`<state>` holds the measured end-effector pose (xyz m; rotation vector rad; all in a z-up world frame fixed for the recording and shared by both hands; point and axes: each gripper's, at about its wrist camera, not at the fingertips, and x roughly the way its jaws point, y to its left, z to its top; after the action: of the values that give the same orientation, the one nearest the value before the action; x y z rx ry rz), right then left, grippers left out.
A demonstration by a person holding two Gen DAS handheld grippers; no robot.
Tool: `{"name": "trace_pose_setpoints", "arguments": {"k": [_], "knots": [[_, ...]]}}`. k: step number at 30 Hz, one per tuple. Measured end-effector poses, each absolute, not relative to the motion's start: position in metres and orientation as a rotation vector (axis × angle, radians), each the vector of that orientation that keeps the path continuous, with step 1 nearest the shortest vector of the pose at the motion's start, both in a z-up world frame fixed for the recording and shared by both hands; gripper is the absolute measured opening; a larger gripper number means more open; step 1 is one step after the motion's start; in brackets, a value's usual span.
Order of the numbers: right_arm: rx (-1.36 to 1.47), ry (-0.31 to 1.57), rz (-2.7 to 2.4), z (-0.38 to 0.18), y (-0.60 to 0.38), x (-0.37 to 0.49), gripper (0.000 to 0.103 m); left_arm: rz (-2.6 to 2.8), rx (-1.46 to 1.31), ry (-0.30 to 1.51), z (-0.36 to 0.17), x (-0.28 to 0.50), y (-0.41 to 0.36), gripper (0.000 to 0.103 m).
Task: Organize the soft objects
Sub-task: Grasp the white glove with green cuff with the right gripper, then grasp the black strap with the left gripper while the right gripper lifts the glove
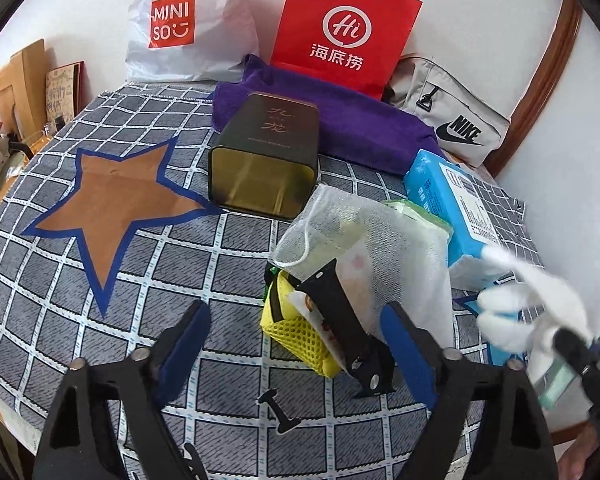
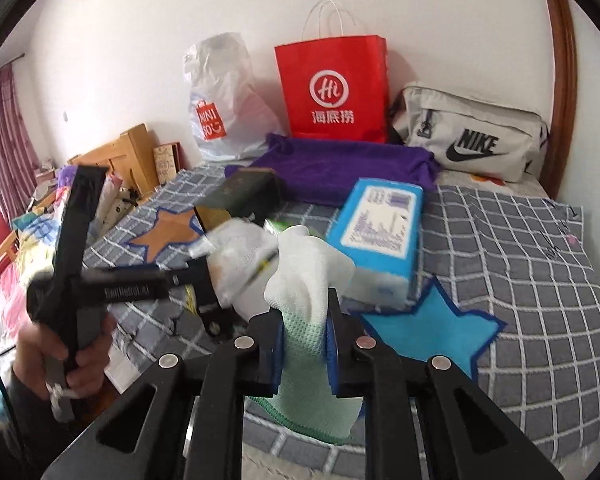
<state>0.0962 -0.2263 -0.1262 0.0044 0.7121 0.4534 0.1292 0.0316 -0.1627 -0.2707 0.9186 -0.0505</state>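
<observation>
My right gripper (image 2: 304, 312) is shut on a white and pale green glove (image 2: 308, 280), held above the checked cloth; the glove also shows in the left wrist view (image 1: 528, 300). My left gripper (image 1: 295, 332) is open and empty, low over the cloth, just in front of a yellow mesh pouch (image 1: 300, 332) and a white mesh bag (image 1: 372, 248) holding packets. A black strap (image 1: 340, 316) lies across the pouch. A blue tissue pack (image 2: 376, 232) lies behind the glove.
A dark tin box (image 1: 263, 156) lies on its side, open end toward me. A purple towel (image 2: 340, 164), a red paper bag (image 2: 334, 84), a Miniso plastic bag (image 1: 187, 28) and a grey Nike bag (image 2: 472, 136) line the wall. A brown star (image 1: 115, 196) and a blue star (image 2: 428, 332) mark the cloth.
</observation>
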Motion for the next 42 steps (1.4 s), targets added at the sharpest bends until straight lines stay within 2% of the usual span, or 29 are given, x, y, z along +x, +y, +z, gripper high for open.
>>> {"name": "trace_pose_setpoints", "arguments": {"k": [4, 7, 9, 11, 14, 15, 17, 24, 33, 35, 38, 41, 42], "knots": [[0.009, 0.777, 0.420, -0.153, -0.237, 0.095, 0.017, -0.060, -0.254, 0.918, -0.163, 0.132, 0.022, 0.070], [0.034, 0.823, 0.415, -0.172, -0.241, 0.098, 0.017, -0.046, -0.229, 0.920, -0.166, 0.137, 0.014, 0.061], [0.046, 0.848, 0.421, -0.179, -0.240, 0.099, 0.017, -0.048, -0.225, 0.926, -0.168, 0.141, 0.011, 0.043], [0.053, 0.851, 0.436, -0.183, -0.238, 0.097, 0.017, -0.020, -0.207, 0.918, -0.167, 0.144, 0.010, 0.035], [0.057, 0.852, 0.445, -0.185, -0.238, 0.098, 0.017, -0.011, -0.190, 0.900, -0.160, 0.143, 0.014, 0.015], [0.066, 0.854, 0.438, -0.186, -0.240, 0.100, 0.017, -0.013, -0.197, 0.897, -0.157, 0.142, 0.018, 0.012], [0.078, 0.855, 0.431, -0.187, -0.244, 0.103, 0.017, -0.013, -0.217, 0.900, -0.153, 0.141, 0.028, 0.010], [0.098, 0.867, 0.405, -0.192, -0.253, 0.111, 0.017, 0.046, -0.254, 0.929, -0.152, 0.135, 0.061, 0.010], [0.088, 0.882, 0.377, -0.196, -0.249, 0.116, 0.018, 0.152, -0.245, 1.006, -0.177, 0.134, 0.098, 0.010], [0.075, 0.885, 0.365, -0.198, -0.247, 0.117, 0.021, 0.155, -0.222, 1.033, -0.184, 0.134, 0.096, 0.011], [0.058, 0.888, 0.360, -0.198, -0.243, 0.120, 0.023, 0.144, -0.224, 1.042, -0.187, 0.129, 0.095, 0.029], [0.031, 0.890, 0.345, -0.199, -0.238, 0.122, 0.026, 0.141, -0.227, 1.051, -0.186, 0.122, 0.093, 0.061], [0.024, 0.895, 0.339, -0.200, -0.237, 0.123, 0.027, 0.155, -0.218, 1.053, -0.186, 0.119, 0.092, 0.063]]}}
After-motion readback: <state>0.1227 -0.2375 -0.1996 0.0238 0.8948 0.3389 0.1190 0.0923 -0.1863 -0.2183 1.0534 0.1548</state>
